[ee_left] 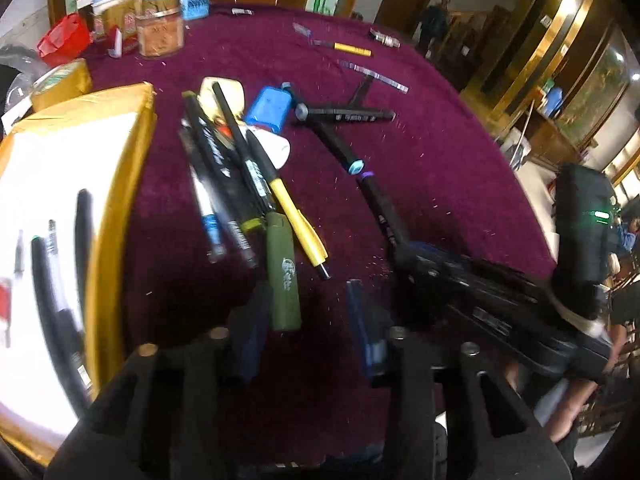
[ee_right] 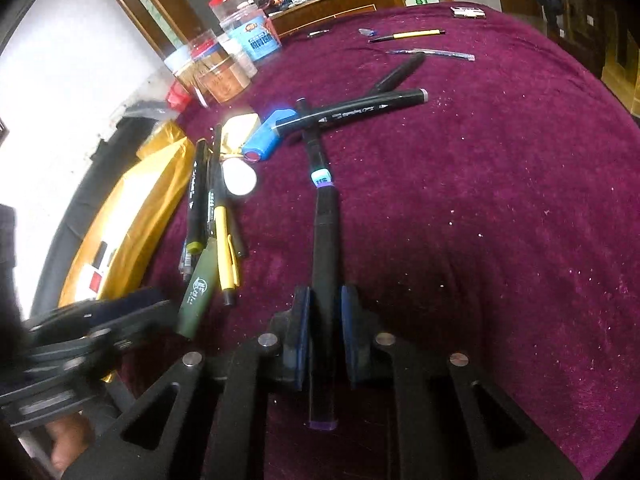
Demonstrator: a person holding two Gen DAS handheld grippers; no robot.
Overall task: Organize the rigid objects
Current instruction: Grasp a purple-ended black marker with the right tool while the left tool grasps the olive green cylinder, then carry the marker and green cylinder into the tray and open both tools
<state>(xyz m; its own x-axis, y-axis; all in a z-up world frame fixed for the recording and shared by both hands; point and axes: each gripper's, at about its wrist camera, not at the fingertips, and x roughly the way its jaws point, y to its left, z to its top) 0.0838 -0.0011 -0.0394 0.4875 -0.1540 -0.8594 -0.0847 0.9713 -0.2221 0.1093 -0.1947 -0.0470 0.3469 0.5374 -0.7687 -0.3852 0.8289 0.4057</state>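
A heap of pens and markers (ee_left: pixel 236 184) lies on the purple tablecloth, with a green lighter (ee_left: pixel 283 276) and a yellow pen (ee_left: pixel 298 224) at its near end. My left gripper (ee_left: pixel 308 320) is open, its fingers either side of the lighter's near end. My right gripper (ee_right: pixel 325 320) is shut on a black marker with a purple band (ee_right: pixel 326 236), seen also in the left wrist view (ee_left: pixel 380 204). The marker's far tip meets a marker with a light-blue cap (ee_right: pixel 320 176). A gold-edged tray (ee_left: pixel 112 184) at the left holds several pens.
A blue sharpener (ee_left: pixel 267 110) and two crossed black markers (ee_left: pixel 348 114) lie beyond the heap. Jars and tubs (ee_left: pixel 160 28) stand at the far left edge. A yellow pencil (ee_left: pixel 352 49) and loose refills lie farther back. The right of the cloth (ee_right: pixel 500 200) is bare.
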